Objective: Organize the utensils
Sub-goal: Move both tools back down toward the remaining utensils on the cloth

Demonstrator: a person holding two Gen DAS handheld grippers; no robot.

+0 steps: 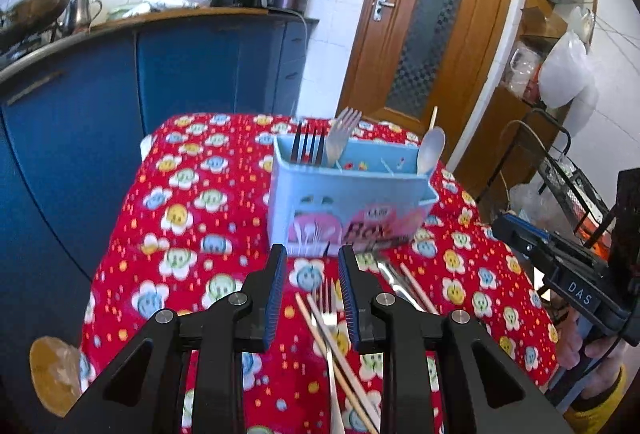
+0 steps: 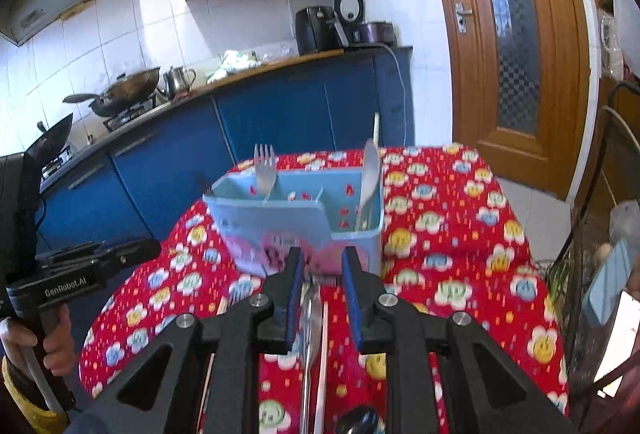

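**Left wrist view: both grippers spread above loose cutlery, caddy half filled**

Left wrist view shows the left gripper (image 1: 312, 282) with its two black fingers spread apart and gripping nothing, their inner faces lined with ribbed blue pads (image 1: 276, 298). Between and below them a shiny metal fork (image 1: 326, 308) lies flat on the tablecloth (image 1: 168, 218), a soft red fabric printed with round smiling flowers. A pale wooden chopstick (image 1: 340, 358) crosses the fork's handle diagonally. More chopsticks and a metal piece lie just to the right, too blurred to tell apart.

Beyond the fingertips stands the utensil caddy (image 1: 348, 202), a light blue plastic box with thin inner dividers and a pink printed label on its front. Its left compartment holds a dark fork (image 1: 308, 144) and a silver fork (image 1: 342, 134), tines up. A metal spoon (image 1: 432, 150) stands bowl-up at the right end, with a thin wooden stick (image 1: 433, 118) behind it.

In the right wrist view the right gripper (image 2: 322, 274) is also spread wide and holds nothing. A long metal handle (image 2: 310, 334) lies on the cloth under the gap.
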